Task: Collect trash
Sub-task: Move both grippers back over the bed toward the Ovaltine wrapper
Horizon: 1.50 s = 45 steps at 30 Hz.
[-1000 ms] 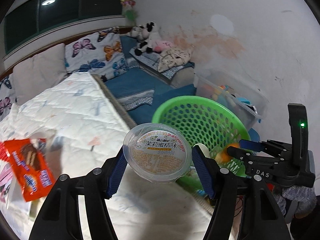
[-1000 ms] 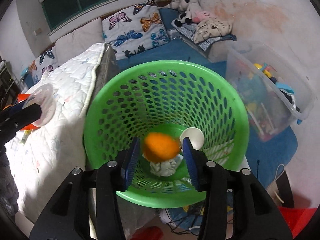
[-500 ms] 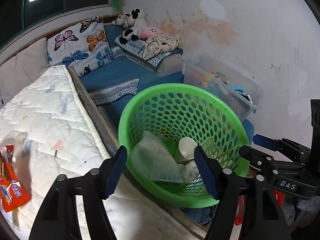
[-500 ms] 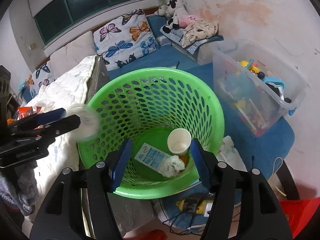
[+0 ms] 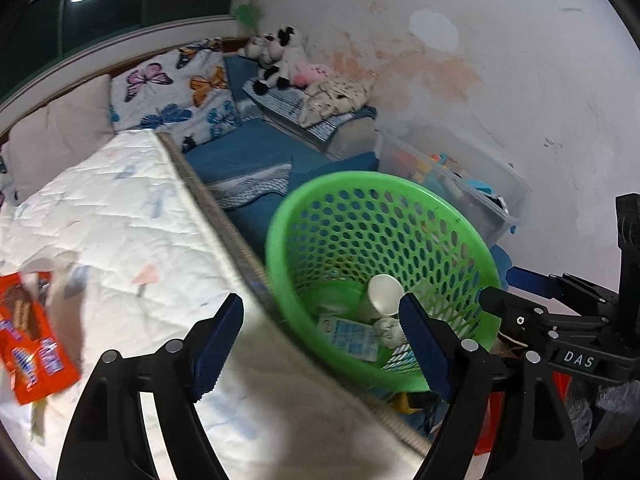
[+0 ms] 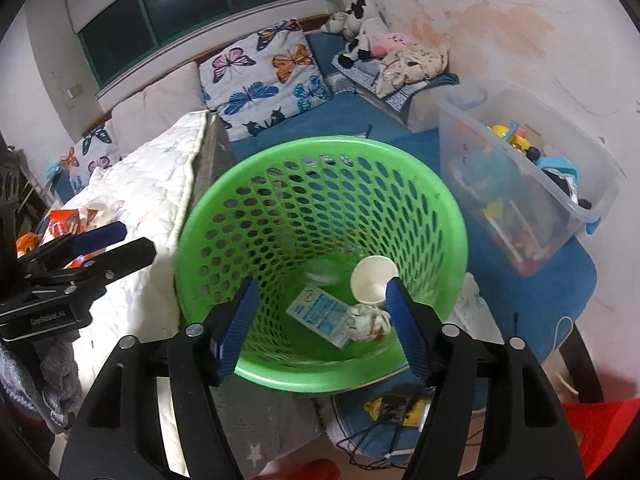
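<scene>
A green perforated basket [image 5: 280, 236] [image 6: 200, 216] stands beside the mattress edge. Inside lie a white paper cup [image 6: 372, 280] [image 5: 384, 292], a blue-and-white packet [image 6: 320, 314] [image 5: 352, 338] and a crumpled tissue [image 6: 366, 320]. A pale blur [image 6: 320, 276] shows on the basket floor. My left gripper [image 5: 320, 340] [image 6: 136, 238] hovers over the basket's near rim, jaws opening, nothing between them. My right gripper [image 6: 322, 312] [image 5: 498, 284] hangs above the basket, jaws also opening and empty. An orange snack wrapper [image 5: 28, 352] lies on the mattress.
The white quilted mattress [image 5: 120, 220] fills the left. A clear storage box of toys [image 6: 520, 184] sits right of the basket against the wall. Butterfly pillows [image 6: 264, 80] and plush toys [image 6: 360, 36] lie behind. Cables and a power strip [image 6: 392, 408] sit under the basket.
The left gripper let go of a clear jelly cup and the right gripper let go of an orange; both dropped into the basket. Both jaws have widened.
</scene>
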### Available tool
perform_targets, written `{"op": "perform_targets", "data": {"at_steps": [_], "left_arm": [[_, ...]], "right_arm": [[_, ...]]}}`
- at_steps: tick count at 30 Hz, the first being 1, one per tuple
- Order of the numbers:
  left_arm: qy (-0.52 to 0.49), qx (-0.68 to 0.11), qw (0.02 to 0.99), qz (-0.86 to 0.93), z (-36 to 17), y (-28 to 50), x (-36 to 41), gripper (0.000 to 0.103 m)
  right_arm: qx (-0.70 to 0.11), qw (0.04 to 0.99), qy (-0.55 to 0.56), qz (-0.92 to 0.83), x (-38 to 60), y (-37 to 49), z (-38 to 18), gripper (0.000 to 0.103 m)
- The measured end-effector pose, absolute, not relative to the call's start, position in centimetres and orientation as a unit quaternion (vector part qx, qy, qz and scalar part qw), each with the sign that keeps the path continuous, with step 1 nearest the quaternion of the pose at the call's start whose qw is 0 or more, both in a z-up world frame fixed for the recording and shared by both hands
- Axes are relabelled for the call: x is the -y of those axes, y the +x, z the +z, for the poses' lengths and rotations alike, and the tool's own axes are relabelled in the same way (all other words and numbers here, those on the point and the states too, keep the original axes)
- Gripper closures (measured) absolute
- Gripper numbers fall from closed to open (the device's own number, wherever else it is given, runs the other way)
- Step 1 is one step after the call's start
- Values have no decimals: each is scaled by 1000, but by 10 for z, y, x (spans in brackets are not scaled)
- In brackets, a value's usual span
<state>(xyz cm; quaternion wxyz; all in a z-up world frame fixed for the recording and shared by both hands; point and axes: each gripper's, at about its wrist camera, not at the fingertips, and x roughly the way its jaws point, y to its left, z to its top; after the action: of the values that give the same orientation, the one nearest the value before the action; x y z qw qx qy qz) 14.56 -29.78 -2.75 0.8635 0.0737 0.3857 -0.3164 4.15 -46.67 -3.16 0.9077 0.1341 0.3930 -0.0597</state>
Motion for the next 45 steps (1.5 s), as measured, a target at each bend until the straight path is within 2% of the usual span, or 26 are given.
{"op": "perform_targets", "data": {"at_steps": [15, 27, 34, 41, 45], "left_arm": [[32, -364, 907, -209, -10, 136, 161, 26], [-12, -364, 924, -118, -18, 134, 49, 26], [-31, -369, 925, -90, -27, 132, 14, 26], [-41, -369, 925, -81, -30, 128, -2, 26], [-49, -370, 924, -81, -33, 126, -9, 26]], "right_arm": [[-390, 914, 107, 22, 389, 77, -15, 30], [-403, 904, 89, 116, 295, 130, -11, 25], [-416, 885, 103, 182, 239, 166, -12, 23], [-426, 872, 101, 220, 190, 198, -17, 14], [-438, 868, 91, 215, 172, 219, -28, 13]]}}
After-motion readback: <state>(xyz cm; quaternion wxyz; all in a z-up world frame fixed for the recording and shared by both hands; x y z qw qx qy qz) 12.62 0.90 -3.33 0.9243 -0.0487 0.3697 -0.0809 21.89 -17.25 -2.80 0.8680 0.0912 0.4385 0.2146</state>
